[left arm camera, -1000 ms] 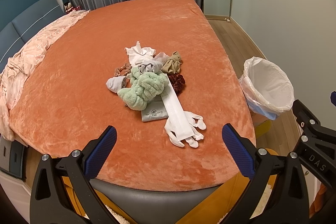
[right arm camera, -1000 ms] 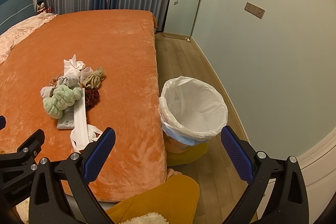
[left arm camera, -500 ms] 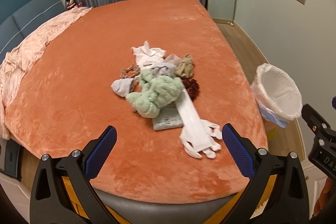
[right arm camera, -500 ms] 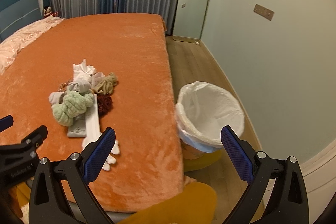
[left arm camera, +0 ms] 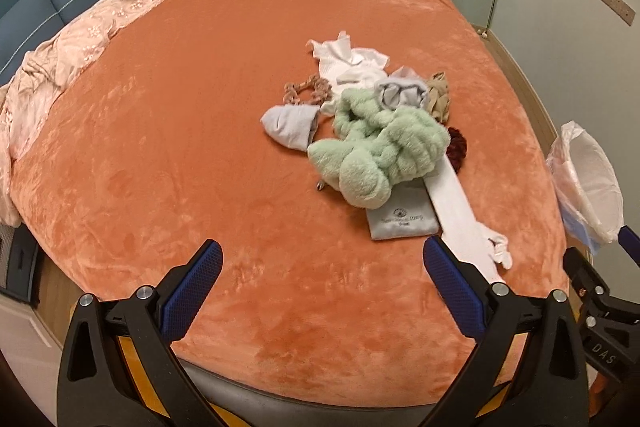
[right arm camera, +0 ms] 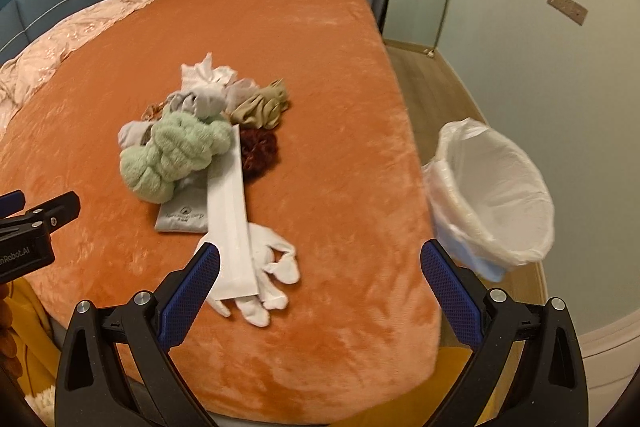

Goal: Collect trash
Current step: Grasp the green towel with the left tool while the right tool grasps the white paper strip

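1. We hold two hand-held grippers above the near edge of a bed (left arm camera: 168,115) with an orange plush cover.
2. Our left hand-held gripper (left arm camera: 318,273) has its blue-padded fingers (left arm camera: 192,291) spread wide, with nothing between them.
3. Our right hand-held gripper (right arm camera: 319,275) is likewise wide open and grips nothing.
4. The trash lies in a loose heap on the bed, ahead of both grippers: slightly right of the left one, slightly left of the right one.
5. Biggest in the heap is a fluffy green bundle (left arm camera: 380,151).
6. A grey pouch (left arm camera: 402,221) pokes out from under the bundle on the side nearest us.
7. A flat white wrapper (right arm camera: 230,215) runs from the bundle toward us, over a white glove (right arm camera: 276,267). In the right view its near end sits just beside the right gripper's left finger (right arm camera: 188,291).
8. Behind the bundle lie a white cloth (left arm camera: 348,61), a grey cloth (left arm camera: 402,93), a tan cloth (right arm camera: 260,107) and a dark red scrunchie (right arm camera: 258,151).
9. Left of the bundle sits a pale grey sock (left arm camera: 290,125).
10. A bin (right arm camera: 496,195) lined with a white bag stands on the floor beside the bed, right of both grippers and apart from the heap.
11. A pink quilt (left arm camera: 72,47) is bunched far off to the left.
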### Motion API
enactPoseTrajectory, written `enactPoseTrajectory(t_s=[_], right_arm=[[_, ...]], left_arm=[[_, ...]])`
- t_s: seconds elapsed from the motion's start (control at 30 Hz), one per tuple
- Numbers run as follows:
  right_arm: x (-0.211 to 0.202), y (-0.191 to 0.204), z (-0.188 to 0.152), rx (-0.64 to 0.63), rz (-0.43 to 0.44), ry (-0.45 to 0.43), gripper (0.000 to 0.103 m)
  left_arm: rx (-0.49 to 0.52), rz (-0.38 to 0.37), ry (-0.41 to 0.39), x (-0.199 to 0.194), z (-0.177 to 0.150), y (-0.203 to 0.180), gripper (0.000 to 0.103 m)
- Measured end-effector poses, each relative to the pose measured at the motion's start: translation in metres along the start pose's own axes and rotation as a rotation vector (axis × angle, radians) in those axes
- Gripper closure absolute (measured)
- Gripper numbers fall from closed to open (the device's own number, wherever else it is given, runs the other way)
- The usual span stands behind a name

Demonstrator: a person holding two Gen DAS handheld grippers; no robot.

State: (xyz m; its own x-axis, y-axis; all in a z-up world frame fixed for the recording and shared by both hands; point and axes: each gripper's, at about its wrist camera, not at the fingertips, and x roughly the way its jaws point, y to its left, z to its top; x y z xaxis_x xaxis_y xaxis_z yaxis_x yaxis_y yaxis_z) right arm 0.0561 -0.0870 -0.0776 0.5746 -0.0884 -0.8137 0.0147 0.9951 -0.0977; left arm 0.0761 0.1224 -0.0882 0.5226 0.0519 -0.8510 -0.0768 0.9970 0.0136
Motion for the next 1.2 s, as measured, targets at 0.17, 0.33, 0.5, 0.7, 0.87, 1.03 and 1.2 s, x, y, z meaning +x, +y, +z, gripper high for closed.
enactPoseTrajectory(t_s=[0.17,0.33,0.5,0.7,0.87,1.03,1.2], right_arm=[[0.028,0.024,0.004,-0.019,0.058,0.039,0.01],[0.057,0.046,0.011,-0.042,0.112,0.071,0.017],[0.088,0.051,0.016,-0.009,0.159,0.139,0.025],[0.118,0.058,0.024,0.028,0.198,0.192,0.025],[0.14,0.072,0.025,0.03,0.23,0.229,0.028],[0.156,0.076,0.024,0.036,0.24,0.272,0.06],[0.14,0.068,0.026,0.047,0.264,0.238,0.064]], left_arm=[[-0.027,-0.026,0.018,0.017,0.006,0.005,0.007],[-0.054,-0.076,-0.008,0.033,0.024,0.005,0.007],[-0.047,-0.169,-0.001,0.063,0.046,-0.002,0.008],[-0.026,-0.228,0.07,0.101,0.057,-0.014,0.028],[-0.076,-0.298,0.126,0.116,0.059,-0.01,0.058],[-0.072,-0.326,0.129,0.111,0.057,-0.009,0.078],[-0.073,-0.324,0.11,0.094,0.056,-0.009,0.085]])
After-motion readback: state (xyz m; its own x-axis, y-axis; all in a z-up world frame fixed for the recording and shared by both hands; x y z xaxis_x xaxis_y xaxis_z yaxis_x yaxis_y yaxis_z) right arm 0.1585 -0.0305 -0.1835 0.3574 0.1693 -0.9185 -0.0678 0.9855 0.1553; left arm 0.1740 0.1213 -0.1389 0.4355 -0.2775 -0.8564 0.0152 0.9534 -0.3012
